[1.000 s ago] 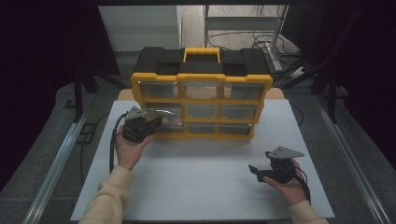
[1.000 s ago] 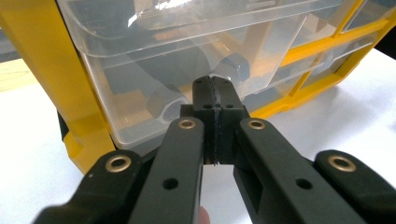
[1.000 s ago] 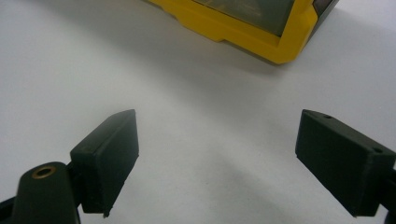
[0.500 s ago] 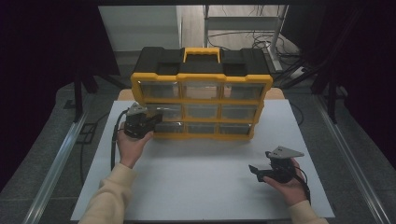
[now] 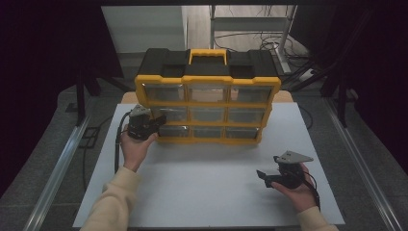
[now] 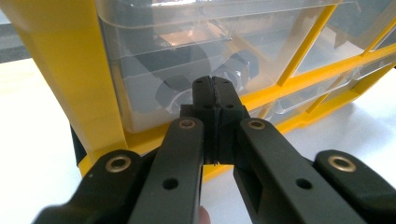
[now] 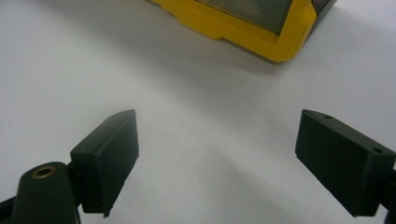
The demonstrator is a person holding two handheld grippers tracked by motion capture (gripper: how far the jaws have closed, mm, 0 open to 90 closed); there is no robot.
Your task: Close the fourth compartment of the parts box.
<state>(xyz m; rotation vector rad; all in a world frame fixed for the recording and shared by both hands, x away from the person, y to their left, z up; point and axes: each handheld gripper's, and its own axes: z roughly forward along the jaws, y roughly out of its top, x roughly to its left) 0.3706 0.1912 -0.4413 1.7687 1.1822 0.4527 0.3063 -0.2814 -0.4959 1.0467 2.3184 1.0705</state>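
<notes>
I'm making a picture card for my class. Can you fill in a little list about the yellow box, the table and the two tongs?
box: yellow and black drawer organiser, standing upright on the table
drawers: clear fronts, three rows of three
table: white top
left tongs: shut, tips at a clear drawer at the box's left side
right tongs: open, nothing between them, apart from the box

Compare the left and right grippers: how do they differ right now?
The left gripper has its jaws shut; the right gripper has its jaws wide open. The left gripper is up against a clear drawer of the yellow organizer; the right gripper rests apart over the bare white table. Both are hand-held with black jaws.
</notes>
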